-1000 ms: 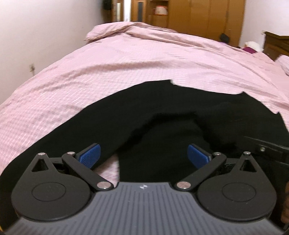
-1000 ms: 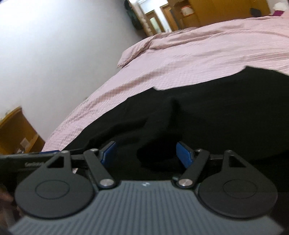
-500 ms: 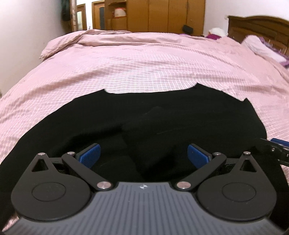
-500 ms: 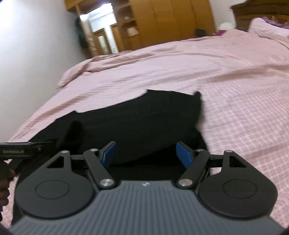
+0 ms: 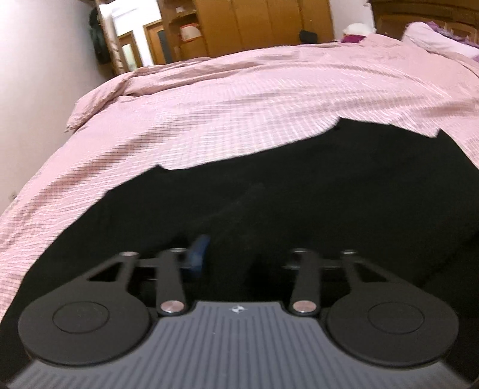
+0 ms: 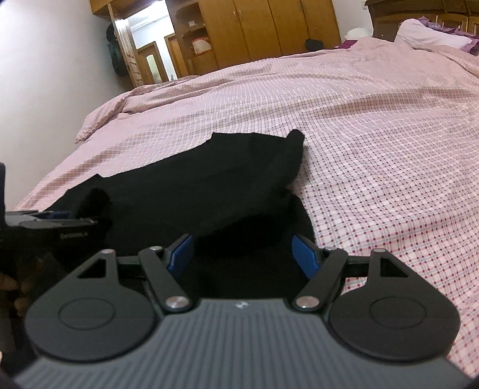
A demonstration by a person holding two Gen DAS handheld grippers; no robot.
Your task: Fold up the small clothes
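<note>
Black knit garment (image 6: pixel 227 182), small and partly doubled over, lies spread on the near part of a pink checked bed cover (image 6: pixel 374 155), and the left gripper (image 5: pixel 227 254) is closing its jaws on a raised fold of that dark cloth, one blue pad (image 5: pixel 199 250) showing blurred against the fabric, though whether the pads already press it I cannot tell. The right gripper (image 6: pixel 242 254) hangs over the garment's near right edge with its blue-padded jaws wide apart and nothing pinched between them. Beyond the bed stand a wooden wardrobe (image 6: pixel 269 27), a dark headboard (image 6: pixel 419 12) and a white pillow (image 6: pixel 428 34).
</note>
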